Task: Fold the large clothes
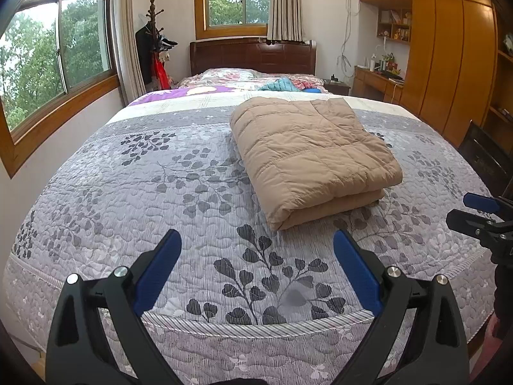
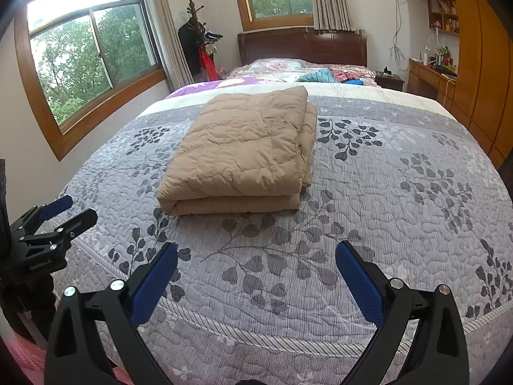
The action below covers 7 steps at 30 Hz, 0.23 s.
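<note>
A tan quilted garment (image 1: 312,157) lies folded into a thick rectangle on my bed's grey leaf-print bedspread (image 1: 128,192), its long axis running toward the dark headboard (image 1: 253,56). My left tongs (image 1: 257,268) and right tongs (image 2: 256,272) hover released, well apart from it. Windows (image 1: 61,51) line the left wall.

tan quilted garment (image 1: 312,157) | folded into layered rectangle | flat on bedspread (image 1: 160,211)

Bedroom w/ white walls, daylight thru two wood-framed windows (image 1: 61,54) showing trees. Bed w/ grey leaf-print quilted bedspread (image 1: 166,199), dark wooden headboard (image 2: 301,46). Orange-brown wooden wardrobe (image 1: 449,64) at right, beige curtains (image 2: 330,0), coat stand (image 1: 154,38) in corner.
</note>
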{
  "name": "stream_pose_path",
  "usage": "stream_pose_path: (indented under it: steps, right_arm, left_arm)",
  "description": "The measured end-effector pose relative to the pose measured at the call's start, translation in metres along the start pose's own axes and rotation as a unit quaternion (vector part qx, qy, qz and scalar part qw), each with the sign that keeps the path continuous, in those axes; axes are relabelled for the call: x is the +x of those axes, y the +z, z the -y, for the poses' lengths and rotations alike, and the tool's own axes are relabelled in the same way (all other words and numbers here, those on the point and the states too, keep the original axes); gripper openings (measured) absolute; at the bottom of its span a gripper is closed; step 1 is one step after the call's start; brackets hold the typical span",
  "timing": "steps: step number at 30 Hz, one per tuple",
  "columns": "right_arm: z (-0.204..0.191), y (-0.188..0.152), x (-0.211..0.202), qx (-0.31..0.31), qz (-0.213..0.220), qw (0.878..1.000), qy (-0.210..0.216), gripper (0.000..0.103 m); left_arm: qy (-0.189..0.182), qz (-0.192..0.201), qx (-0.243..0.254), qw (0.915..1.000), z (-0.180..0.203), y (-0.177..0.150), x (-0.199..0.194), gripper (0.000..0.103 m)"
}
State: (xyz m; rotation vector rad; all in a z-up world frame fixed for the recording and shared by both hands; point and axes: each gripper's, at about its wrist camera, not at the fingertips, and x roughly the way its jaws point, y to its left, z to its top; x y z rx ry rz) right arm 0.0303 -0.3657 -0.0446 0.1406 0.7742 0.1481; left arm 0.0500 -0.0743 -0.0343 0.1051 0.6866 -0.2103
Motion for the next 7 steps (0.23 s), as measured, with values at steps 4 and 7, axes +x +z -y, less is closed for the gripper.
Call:
stream_pose_path:
  steps: [4,7]
  right_arm:
    - [0.0006,0.0002,0.0009,0.0,0.0,1.0,0.0,0.099]
    - [0.0006,0.0002,0.0007,0.0,0.0,1.0,0.001,0.099]
  left_arm:
    - [-0.001,-0.002,0.0,1.0,0.0003,-0.0001,0.0003,0.095]
    - [-0.001,-0.001,0.0,1.0,0.0,-0.0001,0.0003,0.095]
